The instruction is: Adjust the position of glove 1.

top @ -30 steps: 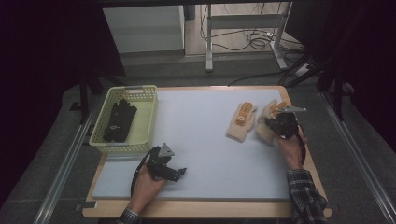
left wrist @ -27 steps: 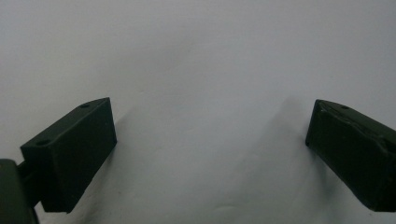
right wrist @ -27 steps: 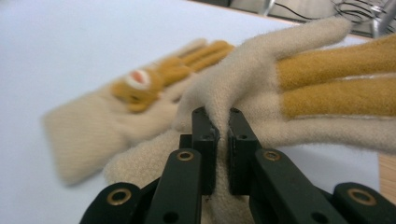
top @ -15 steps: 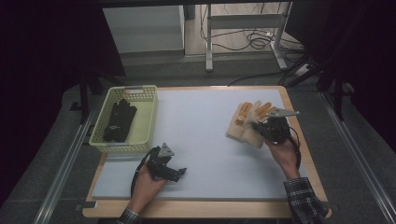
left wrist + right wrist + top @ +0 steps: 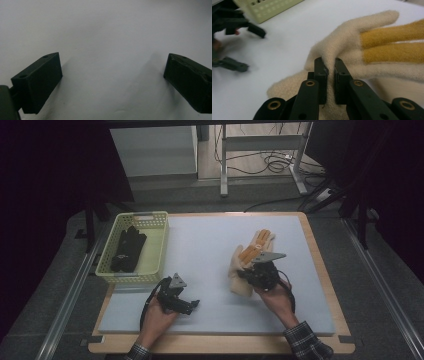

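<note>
A cream knit glove [image 5: 239,282] with orange fingers lies right of the middle of the white mat [image 5: 200,245]. My right gripper [image 5: 248,276] is shut on it. In the right gripper view the jaws [image 5: 329,63] pinch a raised fold of the glove [image 5: 352,32] near its palm. A second glove of the same kind [image 5: 264,239] shows just behind, and the two touch or overlap. My left gripper [image 5: 192,306] rests near the front left of the mat. Its jaws [image 5: 112,75] stand wide open over bare mat with nothing between them.
A pale yellow basket [image 5: 156,251] stands at the mat's left edge, with black gloves [image 5: 127,249] lying inside. In the right gripper view, the basket [image 5: 269,7] and the other gripper [image 5: 239,27] show at the upper left. The wooden table edge [image 5: 325,280] runs along the right.
My right gripper has moved left and nearer with the cream glove in its jaws, dragging it against the other glove. The left gripper has stayed in place.
</note>
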Available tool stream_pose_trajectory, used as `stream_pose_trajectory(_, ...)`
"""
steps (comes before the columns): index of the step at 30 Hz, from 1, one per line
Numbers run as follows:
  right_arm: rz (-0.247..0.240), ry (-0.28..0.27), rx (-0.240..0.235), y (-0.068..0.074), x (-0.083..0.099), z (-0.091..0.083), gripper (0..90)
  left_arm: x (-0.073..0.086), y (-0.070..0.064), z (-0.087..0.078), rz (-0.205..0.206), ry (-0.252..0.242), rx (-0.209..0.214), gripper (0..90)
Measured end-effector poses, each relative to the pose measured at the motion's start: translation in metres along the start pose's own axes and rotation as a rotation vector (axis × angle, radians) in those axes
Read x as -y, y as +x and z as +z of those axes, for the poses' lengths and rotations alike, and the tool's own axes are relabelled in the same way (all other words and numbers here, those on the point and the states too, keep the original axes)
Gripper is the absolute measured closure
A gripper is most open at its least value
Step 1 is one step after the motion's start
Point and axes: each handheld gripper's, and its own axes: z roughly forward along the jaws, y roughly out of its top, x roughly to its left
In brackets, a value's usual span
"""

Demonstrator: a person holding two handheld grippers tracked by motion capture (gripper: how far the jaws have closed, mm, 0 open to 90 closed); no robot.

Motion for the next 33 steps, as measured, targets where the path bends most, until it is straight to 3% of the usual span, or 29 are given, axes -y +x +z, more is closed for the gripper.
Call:
stream_pose_trajectory(3,-0.021,0.022,-0.040,0.019,0.003,0.021,81.7,0.000,0.000,0.000,-0.001,0.001,0.002,1.8)
stream_pose_trajectory(7,-0.026,0.044,-0.054,0.028,0.008,0.036,77.2,0.000,0.000,0.000,-0.002,0.001,0.002,1.8)
stream_pose_trajectory(8,-0.025,0.051,-0.051,0.030,0.010,0.040,70.5,0.000,0.000,0.000,-0.002,0.001,0.002,1.8)
stream_pose_trajectory(9,-0.020,0.061,-0.044,0.033,0.012,0.045,57.9,0.000,0.000,0.000,-0.001,0.001,0.002,1.8)
stream_pose_trajectory(12,-0.024,0.046,-0.028,0.032,0.008,0.040,44.6,0.000,0.000,0.000,-0.001,0.001,0.002,1.8)
stream_pose_trajectory(16,-0.019,0.032,-0.014,0.027,0.005,0.026,47.2,0.000,0.000,0.000,-0.001,0.001,0.002,1.8)
stream_pose_trajectory(18,-0.015,0.039,0.007,0.021,0.008,0.013,65.7,0.000,0.000,0.000,-0.001,0.002,0.002,1.8)
stream_pose_trajectory(19,-0.015,0.039,0.007,0.021,0.008,0.013,65.7,0.000,0.000,0.000,-0.001,0.002,0.002,1.8)
stream_pose_trajectory(20,-0.011,0.041,0.018,0.017,0.014,0.007,72.9,0.000,0.000,0.000,-0.003,0.000,0.001,1.8)
stream_pose_trajectory(23,0.004,0.039,0.007,0.015,0.019,0.006,73.9,0.000,0.000,0.000,-0.003,0.000,0.001,1.8)
stream_pose_trajectory(27,-0.005,0.042,0.013,0.017,0.025,0.016,73.1,0.000,0.000,0.000,-0.001,0.002,0.001,1.8)
stream_pose_trajectory(33,-0.024,0.095,-0.039,0.028,0.032,0.043,72.3,0.000,0.000,0.000,-0.002,0.001,0.002,1.8)
